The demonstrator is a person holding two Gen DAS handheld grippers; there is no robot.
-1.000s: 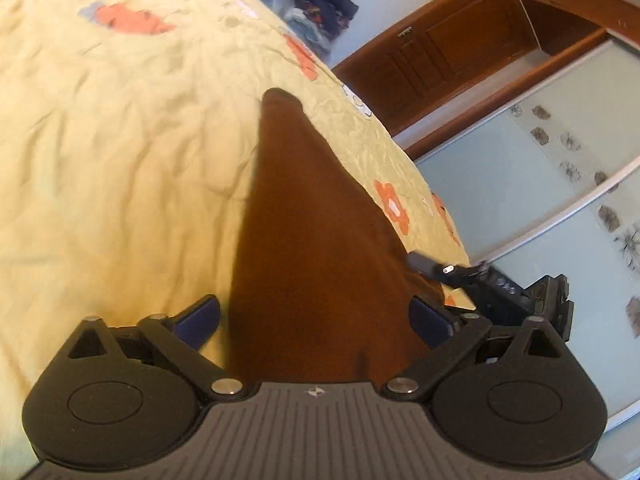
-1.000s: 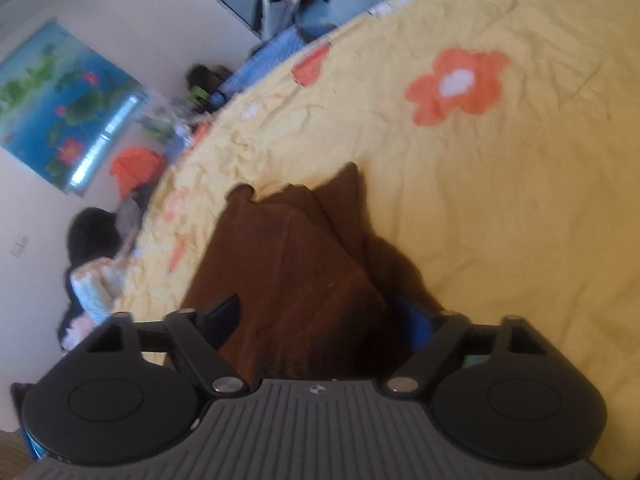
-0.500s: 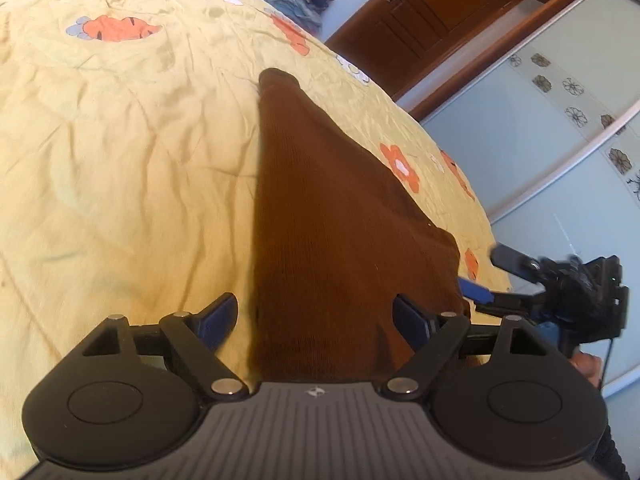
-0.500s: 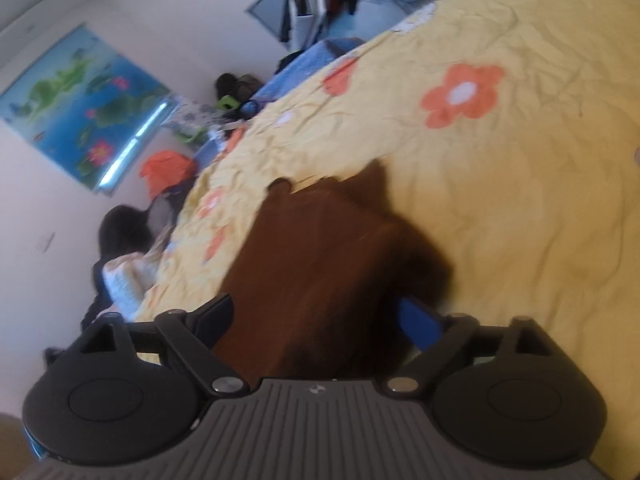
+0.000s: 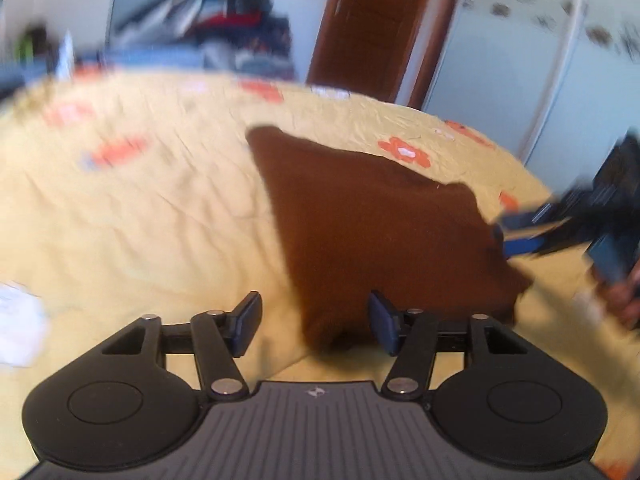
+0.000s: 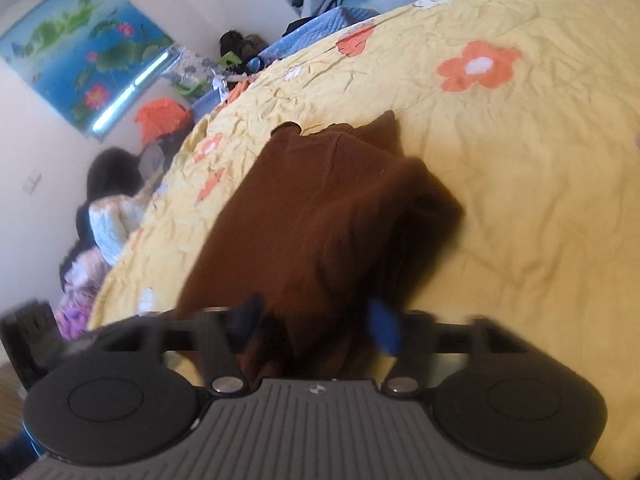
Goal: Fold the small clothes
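A brown knitted garment (image 5: 372, 220) lies folded on the yellow flowered bedsheet (image 5: 140, 220). In the left wrist view my left gripper (image 5: 315, 322) stands at its near corner. Its jaws are closing, and that corner lies between them without being pinched. My right gripper (image 5: 516, 232) shows blurred at the garment's right corner, a hand (image 5: 628, 300) behind it. In the right wrist view the garment (image 6: 328, 208) runs away from my right gripper (image 6: 318, 322). That gripper is open wide, its fingers standing either side of the cloth's near end.
A white scrap (image 5: 18, 330) lies on the sheet at far left. Beyond the bed are heaped clothes (image 5: 224, 28), a wooden door (image 5: 368, 24) and pale wardrobe panels (image 5: 520, 80). More clothes piles (image 6: 112, 216) and a lotus poster (image 6: 80, 60) lie off the bed's left side.
The left wrist view has rolled to level and drawn back, and the left jaws have narrowed. The right jaws have spread wide and the garment lies flatter.
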